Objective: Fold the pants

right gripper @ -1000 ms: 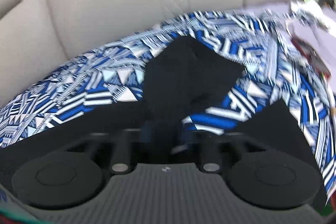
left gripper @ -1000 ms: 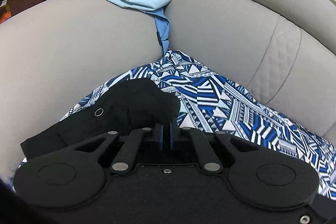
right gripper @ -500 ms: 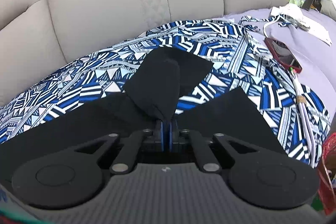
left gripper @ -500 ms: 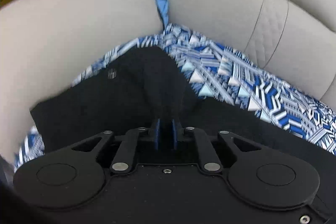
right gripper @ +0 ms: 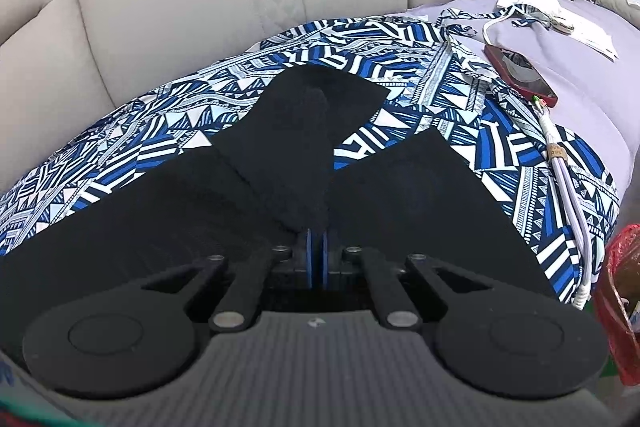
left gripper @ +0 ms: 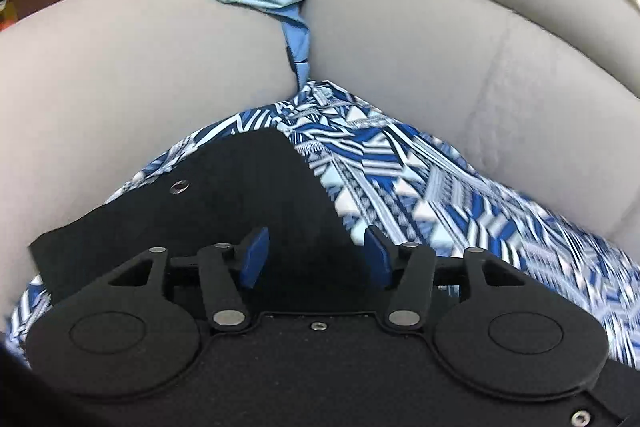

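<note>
Left gripper (left gripper: 316,259) has released the black pants (left gripper: 240,199); right gripper (right gripper: 316,259) remains clenched on them. One-sided hold risks skewing the fold.

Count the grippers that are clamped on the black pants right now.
1. The right gripper is shut on the black fabric pants, pinching a raised fold. The left gripper is open, its blue pads apart above the cloth.

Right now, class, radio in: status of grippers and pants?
Left hand-held gripper open. Right hand-held gripper shut on black pants. Phone and cable nearby.
</note>
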{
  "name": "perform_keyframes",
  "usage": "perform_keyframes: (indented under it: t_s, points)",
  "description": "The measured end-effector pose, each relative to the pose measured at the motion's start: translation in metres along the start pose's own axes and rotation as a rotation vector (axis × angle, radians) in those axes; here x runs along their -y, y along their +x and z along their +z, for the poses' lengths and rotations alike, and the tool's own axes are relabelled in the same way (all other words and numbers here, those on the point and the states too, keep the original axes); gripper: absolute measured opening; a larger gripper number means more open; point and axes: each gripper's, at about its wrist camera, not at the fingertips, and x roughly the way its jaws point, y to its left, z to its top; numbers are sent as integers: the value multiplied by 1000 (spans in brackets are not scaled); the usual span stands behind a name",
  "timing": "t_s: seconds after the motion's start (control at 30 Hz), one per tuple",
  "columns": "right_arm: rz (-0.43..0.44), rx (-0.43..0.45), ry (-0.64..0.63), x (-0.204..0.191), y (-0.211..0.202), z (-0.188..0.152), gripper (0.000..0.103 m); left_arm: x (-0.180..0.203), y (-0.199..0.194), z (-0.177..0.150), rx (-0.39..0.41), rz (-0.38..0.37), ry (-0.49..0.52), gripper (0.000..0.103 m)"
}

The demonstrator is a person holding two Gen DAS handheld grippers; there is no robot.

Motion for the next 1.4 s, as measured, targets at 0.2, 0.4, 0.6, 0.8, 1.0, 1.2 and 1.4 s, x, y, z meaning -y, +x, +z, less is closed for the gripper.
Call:
perform_keyframes:
  t_s: [0.2,0.4,0.6,0.8,1.0,1.2,1.4]
  points:
    - [6,12,-29,-5,-1,1,9,28,81,24,-28,219,-40,50]
    - [11,2,-25,-2,6,1,9,30,114,21,-59,293,-41,49]
    - [18,-12,-23,-1,12,-1,9,33,124,16,-58,337,-3,51]
    - [20,-13,-32,-2,13,-2,9,32,122,12,-41,338,25,53]
    - [18,-16,-30,-1,13,-2,9,31,117,11,-60,352,59,1]
    - [17,-15,-27,-1,11,-1,9,27,90,17,12,287,48,1]
    - [24,0,-24,-2,3,1,9,18,58,27,76,249,47,1]
